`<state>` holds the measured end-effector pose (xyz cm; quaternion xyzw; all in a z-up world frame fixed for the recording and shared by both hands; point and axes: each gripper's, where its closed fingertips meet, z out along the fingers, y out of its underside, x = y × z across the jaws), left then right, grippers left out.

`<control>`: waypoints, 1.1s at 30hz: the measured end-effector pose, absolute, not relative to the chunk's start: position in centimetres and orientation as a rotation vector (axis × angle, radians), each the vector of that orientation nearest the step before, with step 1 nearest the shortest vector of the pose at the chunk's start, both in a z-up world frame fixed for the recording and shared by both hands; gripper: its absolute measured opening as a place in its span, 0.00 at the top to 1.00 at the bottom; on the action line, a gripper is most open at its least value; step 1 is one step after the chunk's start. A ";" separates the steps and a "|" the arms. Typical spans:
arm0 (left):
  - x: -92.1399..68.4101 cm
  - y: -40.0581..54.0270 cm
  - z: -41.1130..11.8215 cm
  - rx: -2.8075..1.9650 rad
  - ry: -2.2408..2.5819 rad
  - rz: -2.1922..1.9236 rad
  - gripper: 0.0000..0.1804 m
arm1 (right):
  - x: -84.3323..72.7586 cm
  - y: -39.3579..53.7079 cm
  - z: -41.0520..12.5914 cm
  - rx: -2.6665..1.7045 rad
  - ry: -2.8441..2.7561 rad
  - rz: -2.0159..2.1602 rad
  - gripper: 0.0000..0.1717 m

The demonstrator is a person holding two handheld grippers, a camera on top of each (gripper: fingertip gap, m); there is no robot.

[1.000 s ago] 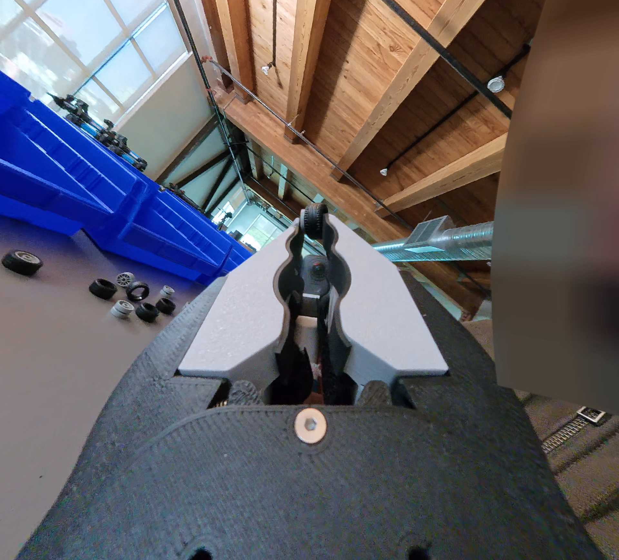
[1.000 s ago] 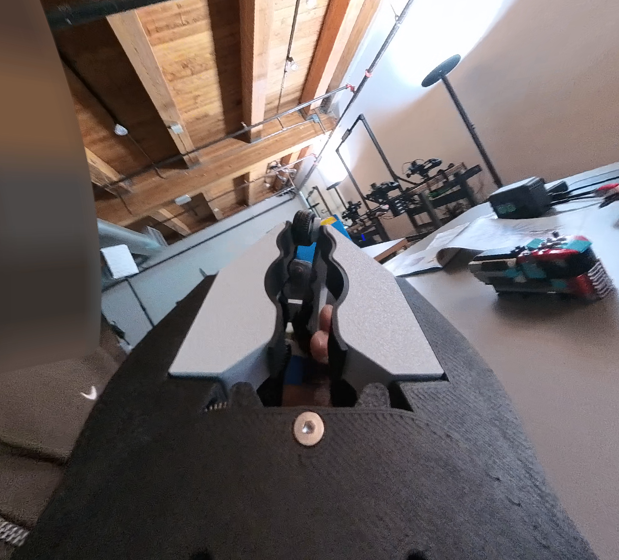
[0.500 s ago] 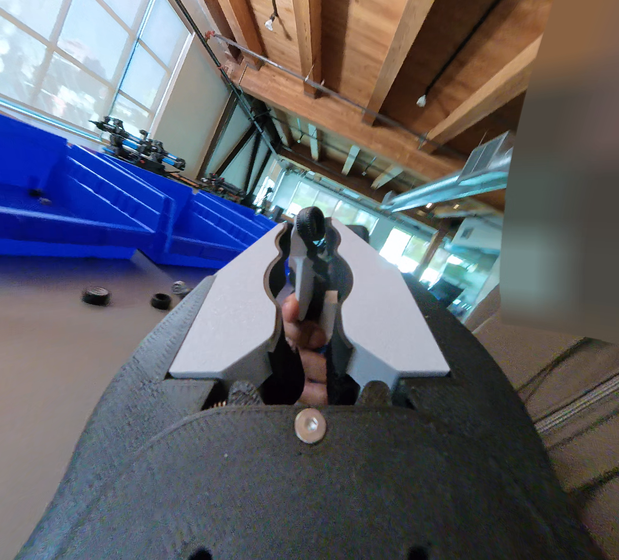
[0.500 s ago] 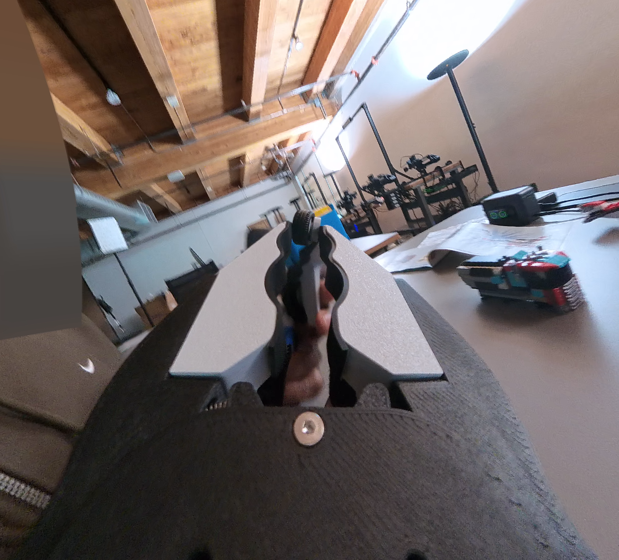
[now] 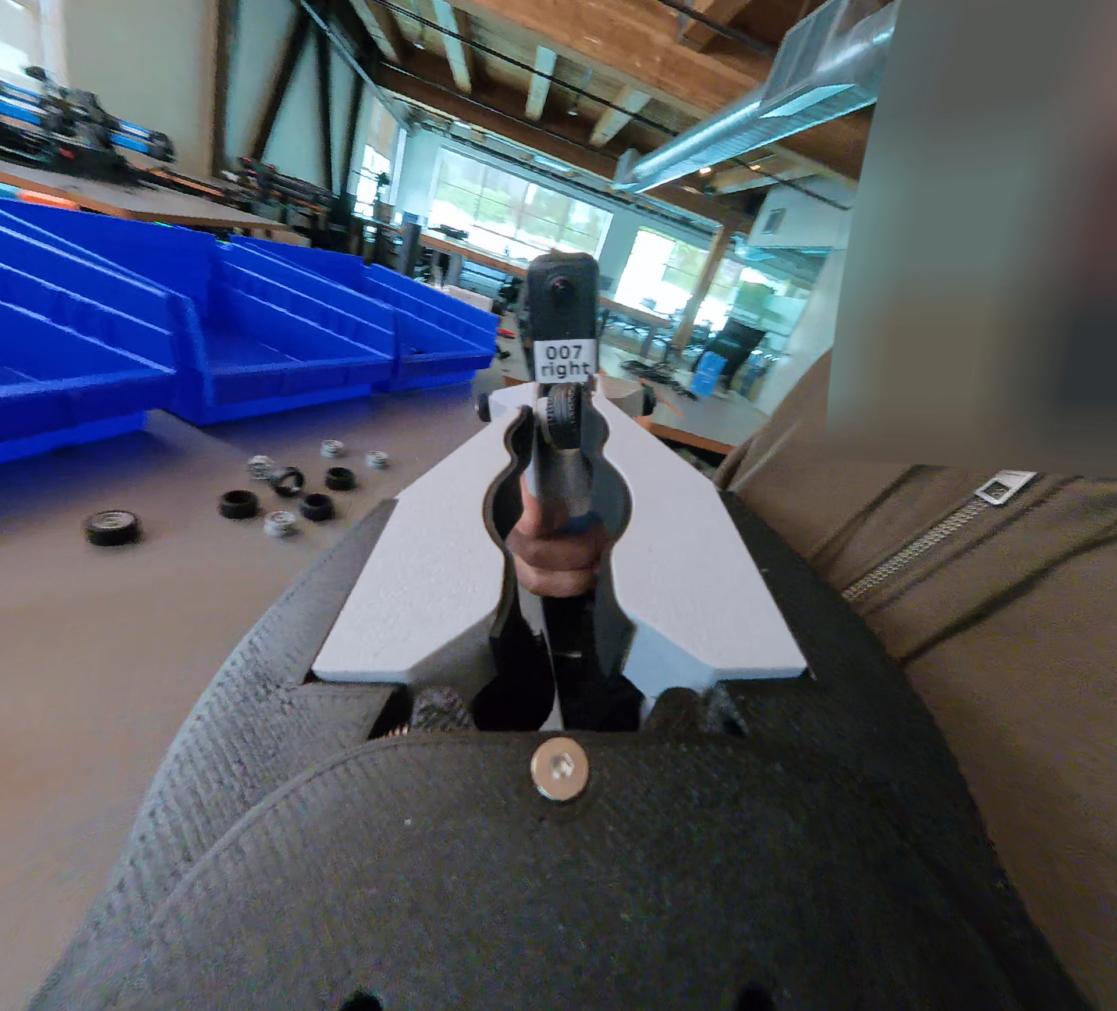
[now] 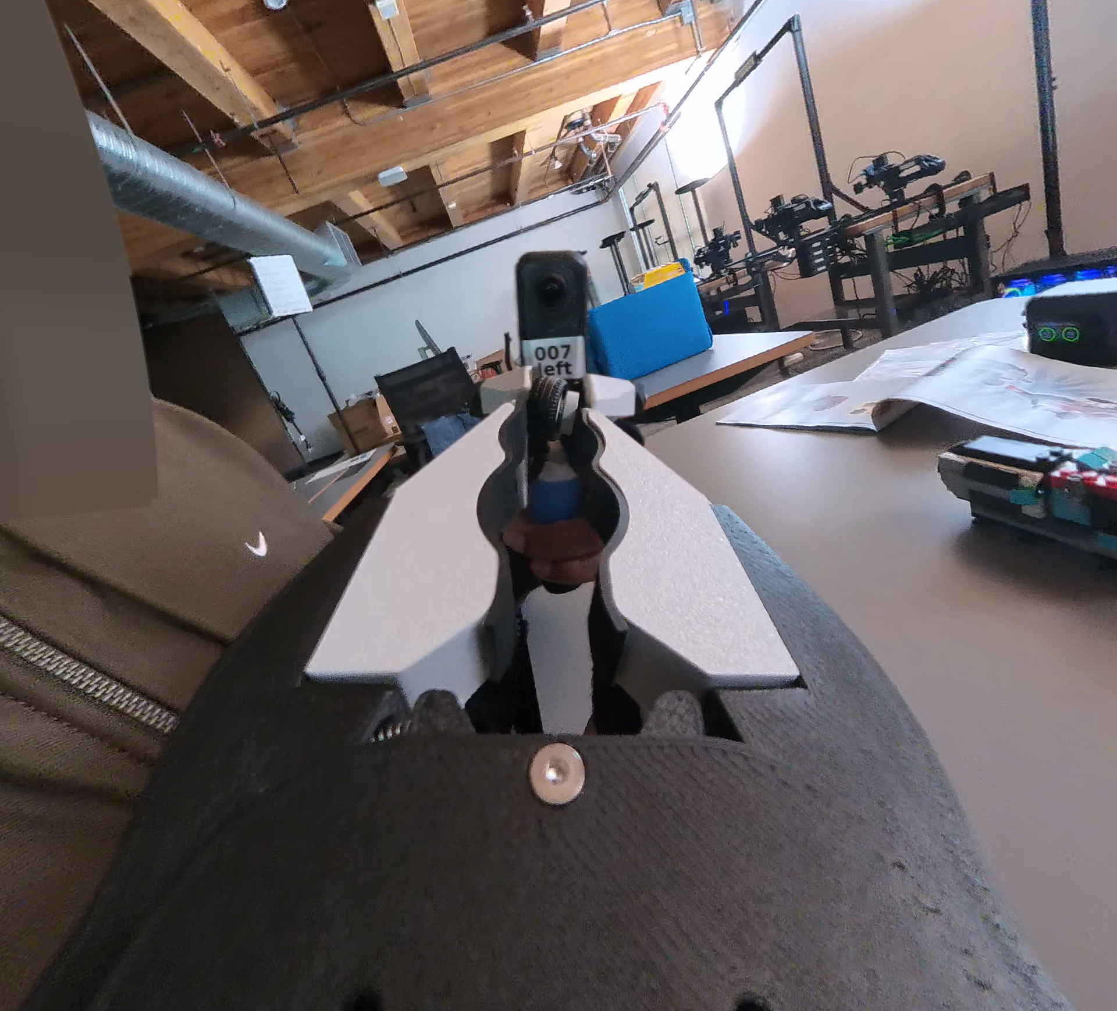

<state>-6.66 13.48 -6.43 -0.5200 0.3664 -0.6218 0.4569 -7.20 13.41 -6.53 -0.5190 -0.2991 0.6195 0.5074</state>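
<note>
Since both grippers meet nose to nose in mid-air, the small black toy tyre [image 5: 566, 419] sits right where their tips cross, above the table [image 5: 121, 649] edge & close to the person's brown jacket [image 5: 967, 649].

Left gripper [image 5: 565, 414]: fingers nearly together, nipping the tyre by its tread. Right gripper [image 6: 549, 403]: narrow too, pinching the same tyre, w/ a grey rim showing on 1 side. The tyre looks tilted in the right wrist view.

Risks, as I judge them:
- 2 narrow grips on 1 tiny round part: if either twists or pulls off-axis, the tyre prob. rolls out of the pads & drops to lap or floor.
- Rubber is springy, so too much squeeze could pop it out sideways.
- Fingertips are v. close, so they may knock each other & jolt the part.
- If it falls on the table it could get lost among the loose tyres & rims [image 5: 290, 489] by the blue bins [image 5: 272, 329].
</note>
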 end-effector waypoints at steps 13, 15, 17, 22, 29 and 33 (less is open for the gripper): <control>-7.0 15.8 -6.0 -1.240 0.510 -1.589 0.93 | -6.5 15.4 -6.6 -1.269 -0.601 1.369 0.86; -7.5 16.3 -5.6 -1.207 0.426 -1.580 0.93 | -6.6 15.4 -6.7 -1.271 -0.594 1.338 0.85; -7.6 16.6 -5.7 -1.204 0.391 -1.543 0.93 | -6.7 15.3 -6.6 -1.263 -0.584 1.314 0.85; -7.1 16.3 -6.0 -1.201 0.394 -1.461 0.93 | -7.0 15.4 -6.7 -1.268 -0.574 1.227 0.85; -6.1 15.4 -6.2 -1.191 0.428 -1.491 0.93 | -6.5 15.3 -6.1 -1.213 -0.563 1.192 0.91; -5.9 14.9 -5.9 -1.165 0.435 -1.580 0.93 | -6.3 14.8 -5.8 -1.171 -0.557 1.259 0.91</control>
